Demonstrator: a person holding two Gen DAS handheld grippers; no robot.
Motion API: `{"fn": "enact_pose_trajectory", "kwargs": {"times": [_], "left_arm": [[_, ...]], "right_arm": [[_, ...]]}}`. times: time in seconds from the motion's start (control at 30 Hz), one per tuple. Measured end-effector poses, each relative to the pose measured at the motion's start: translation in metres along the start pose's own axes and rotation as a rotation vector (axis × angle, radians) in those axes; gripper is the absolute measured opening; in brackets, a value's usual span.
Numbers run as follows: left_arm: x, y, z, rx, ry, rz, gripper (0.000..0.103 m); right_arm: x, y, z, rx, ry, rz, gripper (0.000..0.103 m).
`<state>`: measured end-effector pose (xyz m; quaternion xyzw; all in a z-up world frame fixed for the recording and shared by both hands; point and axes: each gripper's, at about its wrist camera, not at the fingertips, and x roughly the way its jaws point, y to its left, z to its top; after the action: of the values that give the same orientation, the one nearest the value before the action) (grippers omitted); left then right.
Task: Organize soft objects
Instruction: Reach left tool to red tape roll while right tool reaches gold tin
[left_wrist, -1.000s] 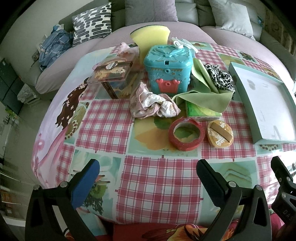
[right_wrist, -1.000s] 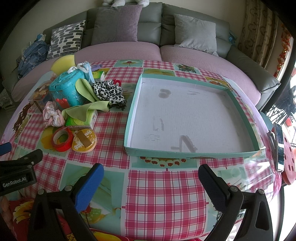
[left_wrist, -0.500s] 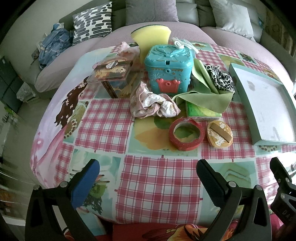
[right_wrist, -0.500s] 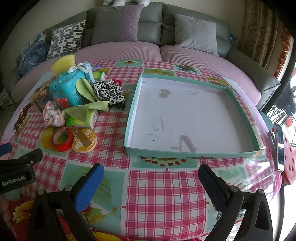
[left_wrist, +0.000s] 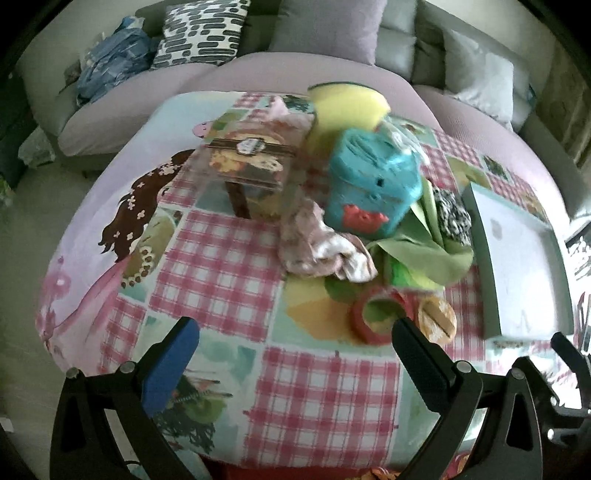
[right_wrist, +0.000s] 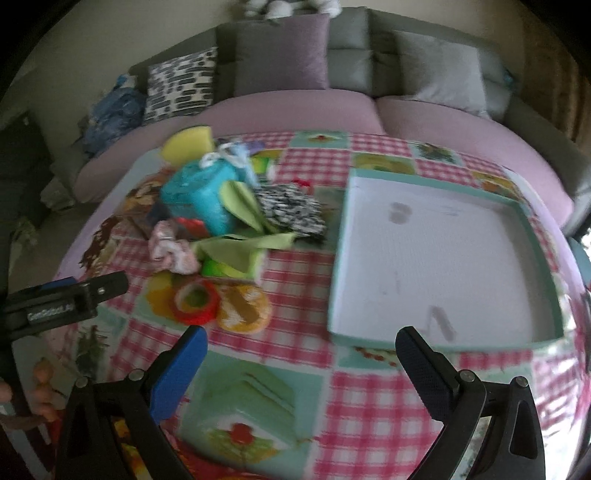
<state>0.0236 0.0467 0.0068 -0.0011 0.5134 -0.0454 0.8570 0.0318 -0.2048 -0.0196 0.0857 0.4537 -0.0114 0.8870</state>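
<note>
On the bench covered by a pink-checked picture cloth (right_wrist: 258, 332), the soft things lie heaped left of the shallow teal-rimmed white tray (right_wrist: 443, 258): a crumpled pink-and-white fabric scrunchie (left_wrist: 325, 254), a folded lime-green cloth (left_wrist: 424, 254), a black-and-white leopard-print fabric (right_wrist: 291, 210) and a yellow foam sponge (left_wrist: 347, 107). Both the left gripper (left_wrist: 291, 358) and right gripper (right_wrist: 299, 365) hover with jaws spread wide, empty. The left gripper's side reads "GenRobot.AI".
</note>
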Motion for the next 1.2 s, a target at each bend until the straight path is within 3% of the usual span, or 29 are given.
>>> {"fn": "enact_pose_trajectory", "kwargs": {"times": [0.4,0.57,0.93,1.2], "left_arm": [[0.032,0.021,0.012,-0.071,0.094,-0.082,0.103],[0.048,0.008,0.011,-0.023,0.133,-0.099,0.103],[0.073,-0.022,0.025,0.011,0.173,-0.130,0.103],[0.086,-0.033,0.032,0.014,0.188,-0.145,0.103]], "right_arm": [[0.052,0.032,0.003,-0.084,0.143,0.089,0.101],[0.067,0.031,0.003,-0.087,0.186,0.090,0.088],[0.094,0.033,0.004,-0.101,0.231,0.109,0.077],[0.100,0.038,0.005,-0.113,0.198,0.112,0.054]]}}
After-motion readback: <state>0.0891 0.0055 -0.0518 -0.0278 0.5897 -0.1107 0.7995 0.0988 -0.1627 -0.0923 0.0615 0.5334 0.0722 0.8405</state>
